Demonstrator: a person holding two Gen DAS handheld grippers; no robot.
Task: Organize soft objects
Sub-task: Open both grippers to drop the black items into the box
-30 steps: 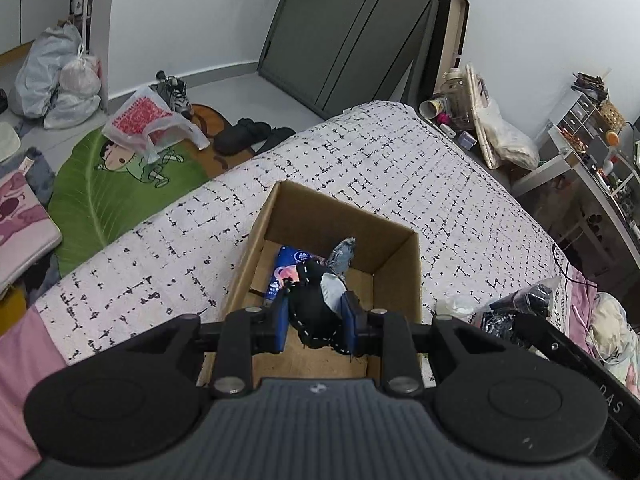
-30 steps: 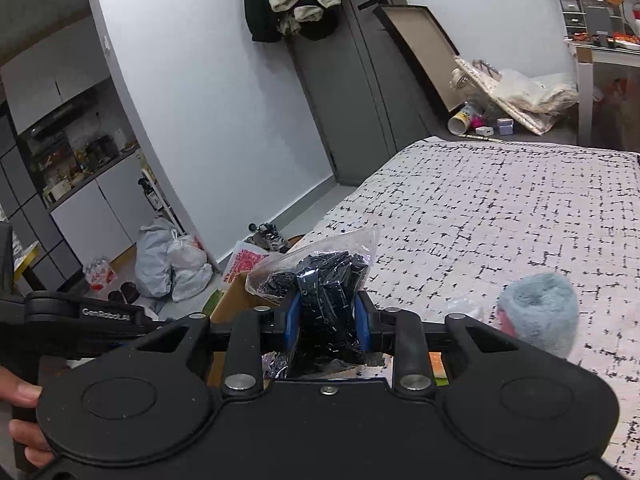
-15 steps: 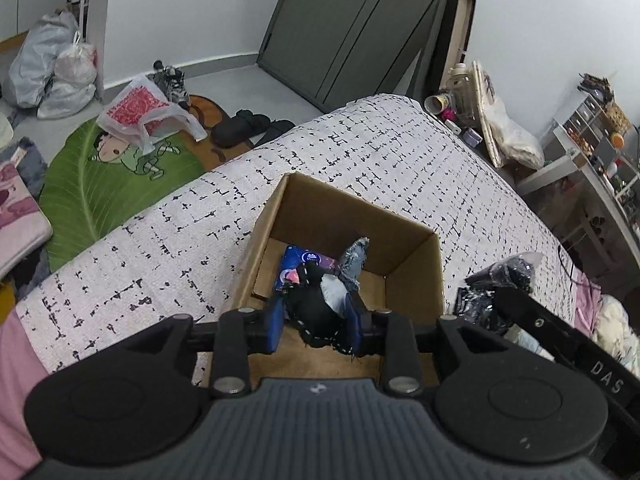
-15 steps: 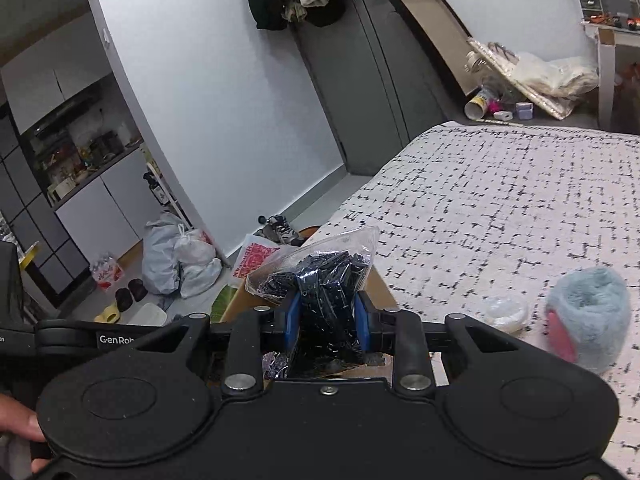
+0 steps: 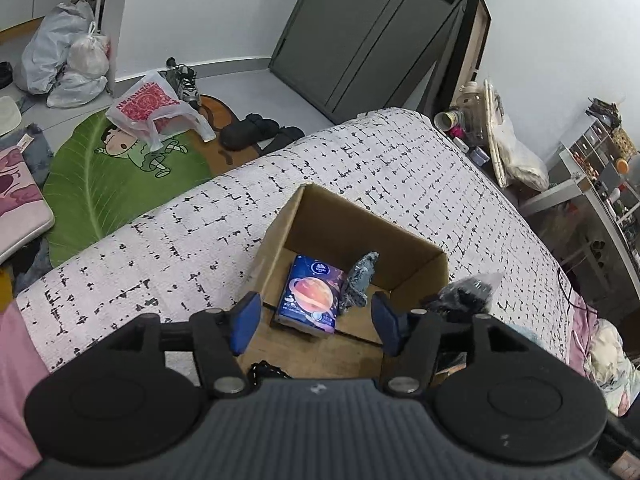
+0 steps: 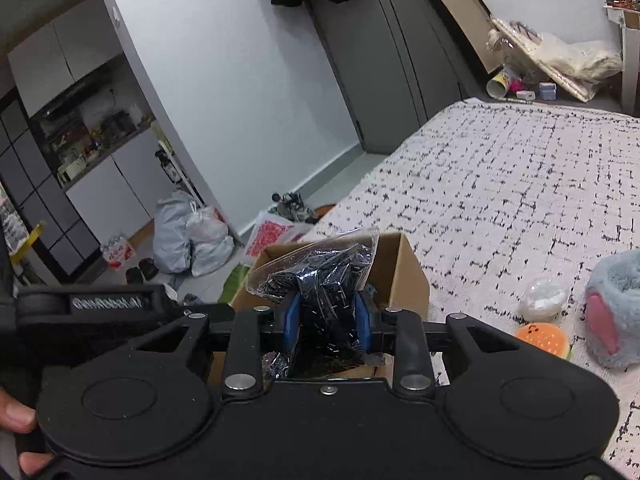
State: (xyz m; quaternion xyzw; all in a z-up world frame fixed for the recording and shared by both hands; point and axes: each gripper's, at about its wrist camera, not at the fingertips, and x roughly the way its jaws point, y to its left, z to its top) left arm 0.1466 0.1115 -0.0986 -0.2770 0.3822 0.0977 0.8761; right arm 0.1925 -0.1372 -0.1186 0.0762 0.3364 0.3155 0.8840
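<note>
On the black-and-white patterned bed stood an open brown cardboard box. The left gripper hovered over the box's near end; its jaws had just been opening and now stood spread, with nothing between the blue pads. Just below it, a small black beaded soft item lay on the box floor. Further in lay a dark blue tissue pack printed with an orange planet, with a crumpled grey-blue cloth piece leaning beside it.

To the right, the right gripper pinched a clear crinkly plastic bag stuffed with black soft pieces at the middle, above the box's edge. The bag looked light, limp and slippery, so a hold across its bulging middle seemed safer than one on the loose film.

Farther right, on the bed, lay a round white pouch, an orange-slice squishy toy and a fluffy grey-blue plush with a pink patch, all likely squashy and easy to pinch anywhere.
</note>
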